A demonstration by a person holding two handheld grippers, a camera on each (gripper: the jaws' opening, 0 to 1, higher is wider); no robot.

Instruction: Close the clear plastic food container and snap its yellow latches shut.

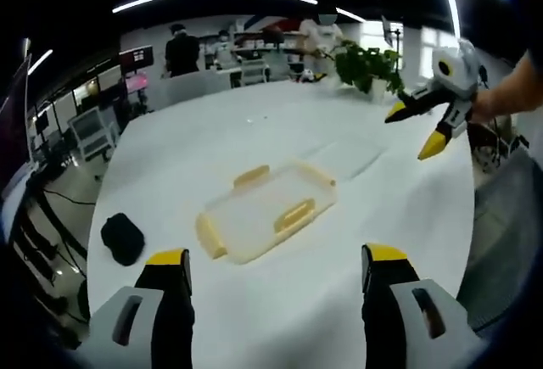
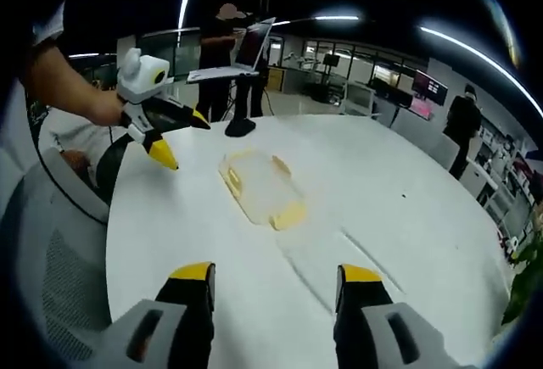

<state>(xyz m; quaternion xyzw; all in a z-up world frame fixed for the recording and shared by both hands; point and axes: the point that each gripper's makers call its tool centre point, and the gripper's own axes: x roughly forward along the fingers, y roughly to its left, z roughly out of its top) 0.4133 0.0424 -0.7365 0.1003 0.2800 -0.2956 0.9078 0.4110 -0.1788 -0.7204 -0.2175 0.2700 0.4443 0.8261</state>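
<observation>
Both pairs of jaws stood wide apart with nothing between them: the left gripper (image 1: 277,269) and the right gripper (image 2: 276,277) each hung above the white table (image 1: 339,301), well short of the work. From the left gripper view, the clear plastic container (image 1: 265,210) lay a little way ahead on the table, a shallow tray with yellow latches (image 1: 294,215) folded along its edges. Just beyond it, nearer the right gripper, lay a flat clear sheet (image 1: 344,155), which looked to be the lid, though it was too faint to be sure. A small black object (image 1: 123,238) sat off near the table's left edge.

I took this for the very start of the job: the lid seemed not yet on, no latch pressed, neither tool touching anything. The next move, as I judged it, called for the right gripper to come down on that clear sheet and pinch its rim, while the left steadied the tray so it would not slide on the smooth top.

Farther off stood a potted plant (image 1: 369,65), then desks, monitors and several people at the room's far side.
</observation>
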